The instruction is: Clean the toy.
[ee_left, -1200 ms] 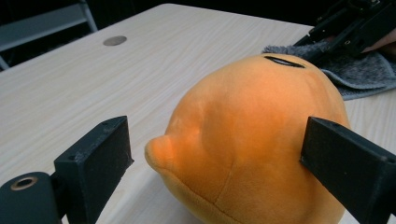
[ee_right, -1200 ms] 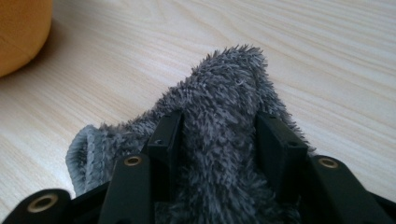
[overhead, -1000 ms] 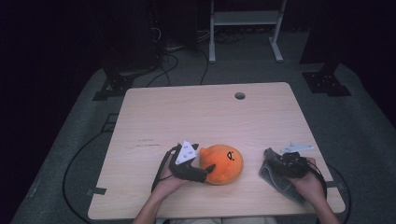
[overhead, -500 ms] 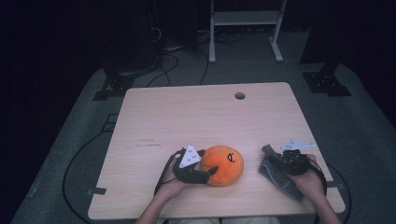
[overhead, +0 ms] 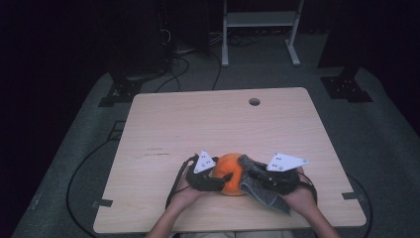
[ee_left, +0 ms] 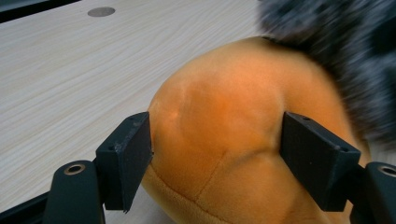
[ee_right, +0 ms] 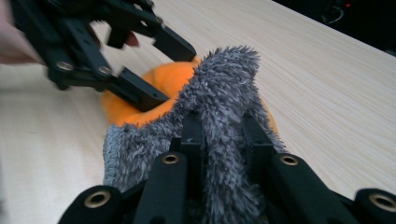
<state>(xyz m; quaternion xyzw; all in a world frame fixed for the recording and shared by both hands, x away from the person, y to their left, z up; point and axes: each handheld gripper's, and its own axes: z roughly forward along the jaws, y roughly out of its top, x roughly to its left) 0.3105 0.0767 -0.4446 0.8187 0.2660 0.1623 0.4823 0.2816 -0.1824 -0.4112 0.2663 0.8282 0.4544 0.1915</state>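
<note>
Jaws of the left gripper [ee_left: 217, 149] are clamped on an orange plush toy [ee_left: 233, 135] near the table's [overhead: 223, 124] front edge; a grey cloth [ee_right: 219, 116], touching the toy, is pinched by the right gripper [ee_right: 222, 140]. Dark room behind.

A light wooden bench [overhead: 223, 129] with a pale grain stands on a grey carpet [overhead: 381, 148]. Near its far edge sits 1 round cable hole [overhead: 254, 101]. The room beyond is dark, with light falling mostly on the bench top. Behind the far edge stands a white metal frame [overhead: 260, 22] with 2 legs on the floor. Black cables [overhead: 190, 62] trail over the carpet by dark equipment at the far left, and a black stand foot [overhead: 346, 87] rests off the far right corner.
</note>
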